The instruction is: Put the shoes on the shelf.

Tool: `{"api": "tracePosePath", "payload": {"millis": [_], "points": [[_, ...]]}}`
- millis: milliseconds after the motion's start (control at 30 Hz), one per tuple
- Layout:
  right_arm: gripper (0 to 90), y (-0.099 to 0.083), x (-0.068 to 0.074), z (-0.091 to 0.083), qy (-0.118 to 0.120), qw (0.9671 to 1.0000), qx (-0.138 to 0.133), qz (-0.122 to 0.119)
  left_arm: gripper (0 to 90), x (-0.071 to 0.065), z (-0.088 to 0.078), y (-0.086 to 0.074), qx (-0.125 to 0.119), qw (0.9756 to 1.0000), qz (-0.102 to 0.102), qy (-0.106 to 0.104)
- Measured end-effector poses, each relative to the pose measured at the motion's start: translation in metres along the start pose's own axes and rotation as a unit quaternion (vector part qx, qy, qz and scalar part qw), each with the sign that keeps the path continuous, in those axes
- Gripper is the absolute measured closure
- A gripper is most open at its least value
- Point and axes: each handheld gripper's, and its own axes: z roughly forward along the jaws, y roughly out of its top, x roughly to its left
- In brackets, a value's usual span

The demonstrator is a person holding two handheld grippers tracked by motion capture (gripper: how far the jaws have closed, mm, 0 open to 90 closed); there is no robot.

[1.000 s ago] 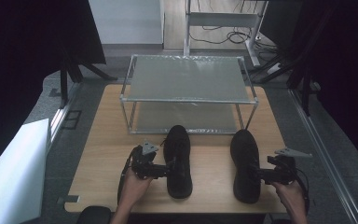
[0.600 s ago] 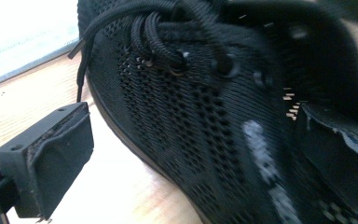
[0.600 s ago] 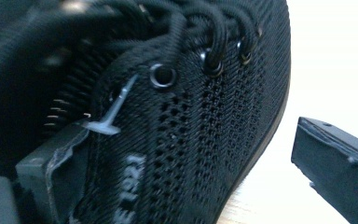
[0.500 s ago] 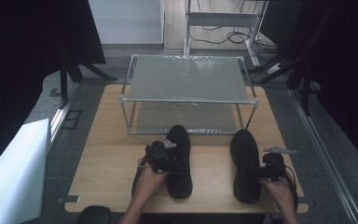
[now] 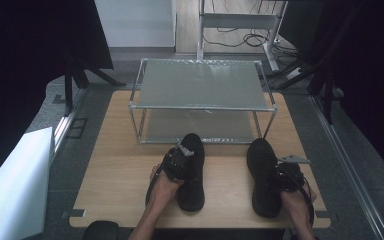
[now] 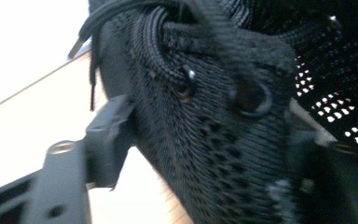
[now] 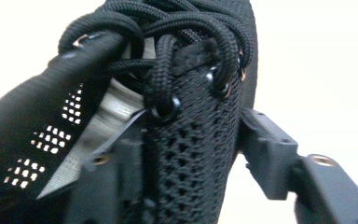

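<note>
Wooden table [image 5: 120, 170] amid dark surroundings bears a metal rack [image 5: 202, 100] and two black shoes. Left gripper [image 5: 180, 161] has been closing on left shoe [image 5: 192, 172]; right gripper [image 5: 285, 176] apparently clamps right shoe [image 5: 262, 175].

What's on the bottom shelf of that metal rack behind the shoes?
The rack's frosted top shelf covers most of the bottom shelf from above. Through the open front, the strip that shows looks bare. The part farther back under the top cannot be seen.
</note>
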Motion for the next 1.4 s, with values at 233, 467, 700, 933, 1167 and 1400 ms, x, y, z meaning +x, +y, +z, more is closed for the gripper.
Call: {"api": "tracePosePath", "payload": {"millis": [233,467,700,933,1167,1400], "points": [[70.2,-0.004,-0.006,-0.005,-0.014,0.9998,-0.01,0.011,71.4,0.012,-0.007,-0.007,0.0,0.9999,-0.011,0.01],[73.7,-0.006,-0.013,-0.008,0.009,0.9981,-0.027,0.054,78.8,0.029,-0.009,-0.016,-0.027,0.998,-0.054,-0.02],[74.7,-0.006,-0.019,-0.009,0.054,0.9938,-0.032,0.092,79.8,0.052,-0.01,-0.028,-0.058,0.9874,-0.12,-0.085],[74.9,-0.006,-0.022,-0.007,0.113,0.9821,-0.037,0.146,81.7,0.052,-0.01,-0.029,-0.074,0.9836,-0.133,-0.097],[74.8,0.003,-0.011,-0.005,0.151,0.9739,-0.048,0.163,82.3,0.054,-0.014,-0.034,-0.086,0.9783,-0.157,-0.104],[74.8,0.013,0.005,0.0,0.196,0.9606,-0.061,0.187,82.3,0.056,-0.022,-0.04,-0.108,0.9685,-0.188,-0.122]]}}
